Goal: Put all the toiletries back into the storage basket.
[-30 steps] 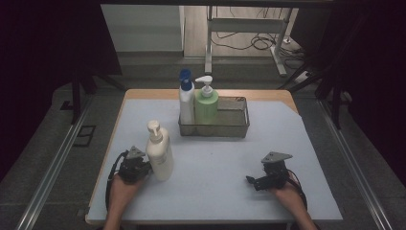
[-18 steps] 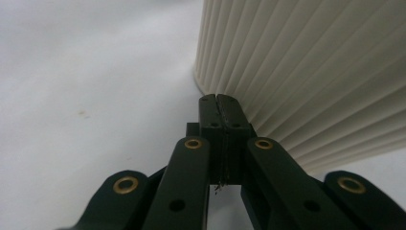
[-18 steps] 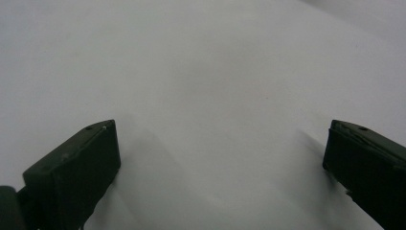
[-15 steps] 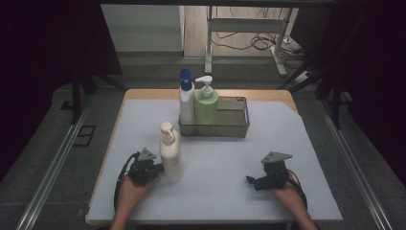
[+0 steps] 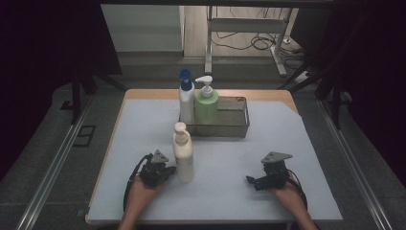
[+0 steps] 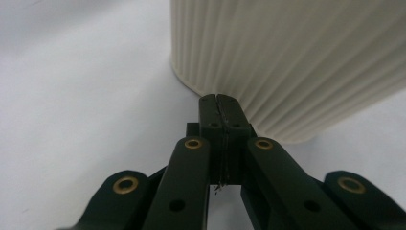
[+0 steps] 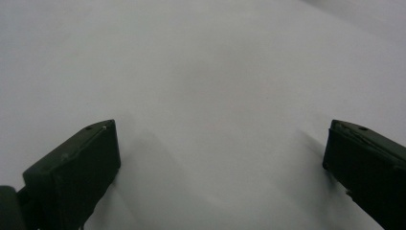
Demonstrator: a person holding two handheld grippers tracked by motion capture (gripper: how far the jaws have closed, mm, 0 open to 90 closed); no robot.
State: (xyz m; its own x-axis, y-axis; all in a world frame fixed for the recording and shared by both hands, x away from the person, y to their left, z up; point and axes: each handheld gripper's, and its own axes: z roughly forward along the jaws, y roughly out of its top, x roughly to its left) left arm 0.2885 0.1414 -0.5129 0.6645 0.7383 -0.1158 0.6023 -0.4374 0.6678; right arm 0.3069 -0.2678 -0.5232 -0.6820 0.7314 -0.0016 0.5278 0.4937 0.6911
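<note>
high view: cream bottle [image 5: 183, 153] stands upright on the white table cover [image 5: 143, 120], long axis vertical, near the front edge, left of centre. left gripper [image 5: 165, 170] sits just beside it at the bottle's 9 o'clock, tips against its lower side. right gripper [image 5: 253, 180] rests well apart at the bottle's 3 o'clock, so the left hand is much the nearer. wire basket [image 5: 239, 125] at 12 o'clock from the bottle holds a blue-capped bottle [image 5: 186, 98] and a green pump bottle [image 5: 206, 101], both at its left end; its right half looks free. bare cover lies between bottle and basket.

left gripper view: jaws pressed together, nothing between them; tips meet the ribbed cream wall [image 6: 297, 57] near its base, at 12 to 1 o'clock. looks like a nudge, not a grasp.

right gripper view: jaws spread wide over plain cover, holding nothing.
</note>
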